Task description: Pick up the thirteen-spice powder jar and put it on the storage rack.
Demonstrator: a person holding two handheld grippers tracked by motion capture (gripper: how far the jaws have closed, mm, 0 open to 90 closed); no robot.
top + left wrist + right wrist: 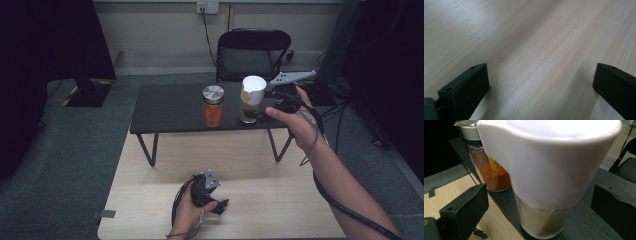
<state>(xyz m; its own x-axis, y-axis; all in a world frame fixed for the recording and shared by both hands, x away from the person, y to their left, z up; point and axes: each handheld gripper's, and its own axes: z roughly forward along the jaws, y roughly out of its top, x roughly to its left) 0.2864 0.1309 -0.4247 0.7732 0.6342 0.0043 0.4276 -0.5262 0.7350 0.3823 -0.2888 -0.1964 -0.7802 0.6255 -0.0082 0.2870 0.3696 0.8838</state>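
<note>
A glass jar with a white lid (pixel 251 98) stands near the front right of the small black table (pixel 170 107). My right gripper (pixel 261 117) is level with it at its right side, open, with the white-lidded jar (pixel 544 182) sitting between its spread jaws, untouched. A second jar with a silver lid and orange contents (pixel 213 106) stands just left of it; the orange jar (pixel 487 165) shows behind the white-lidded one. My left gripper (pixel 221 206) rests low over the light wooden table (pixel 250 200), open, with bare wood (pixel 539 57) between its jaws.
A black folding chair (pixel 252 54) stands behind the black table. A dark stand (pixel 90 90) is on the carpet at far left. Cables trail on the floor at right (pixel 350 115). A small grey tag (pixel 107 213) lies at the wooden table's left edge.
</note>
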